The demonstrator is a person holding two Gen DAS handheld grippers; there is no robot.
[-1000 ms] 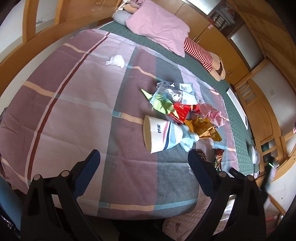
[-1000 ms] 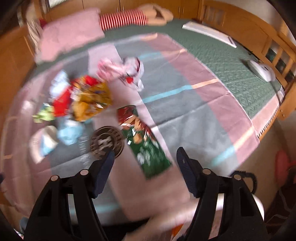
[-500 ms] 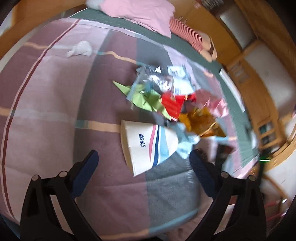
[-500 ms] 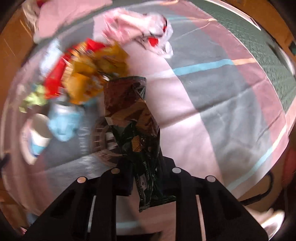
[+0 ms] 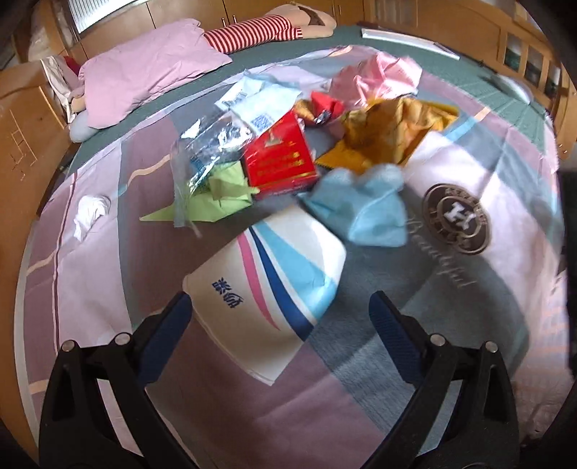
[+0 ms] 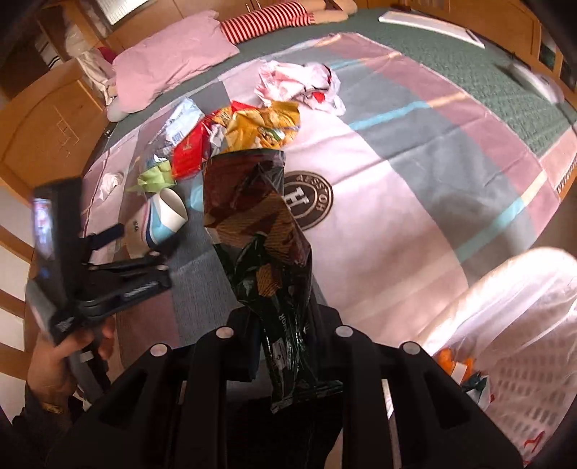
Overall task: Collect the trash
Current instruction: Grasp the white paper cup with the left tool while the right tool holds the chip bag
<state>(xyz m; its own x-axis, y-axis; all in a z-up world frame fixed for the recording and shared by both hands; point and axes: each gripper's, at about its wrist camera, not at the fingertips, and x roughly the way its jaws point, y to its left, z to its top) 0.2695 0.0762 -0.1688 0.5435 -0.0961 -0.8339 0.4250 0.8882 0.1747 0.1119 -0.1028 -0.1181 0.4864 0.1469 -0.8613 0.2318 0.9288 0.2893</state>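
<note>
Bed (image 5: 505, 252) ahead of the tongs is covered by a plaid sheet (image 5: 90, 252) over a green quilt (image 5: 465, 72). Pink pillow (image 5: 151, 75) lies at the far left. Wooden cabinets (image 5: 450, 21) are seen behind. Daylight is cast across the sheet.

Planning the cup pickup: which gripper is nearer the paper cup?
Left. The left gripper is open with the paper cup between its fingers; the right gripper holds a snack bag off to the side.

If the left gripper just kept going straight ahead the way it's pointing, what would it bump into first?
Most likely the paper cup, lying on its side on the bedspread right between the open fingers of the left gripper. Behind it sits the blue crumpled paper, though depth is hard to judge here.
</note>
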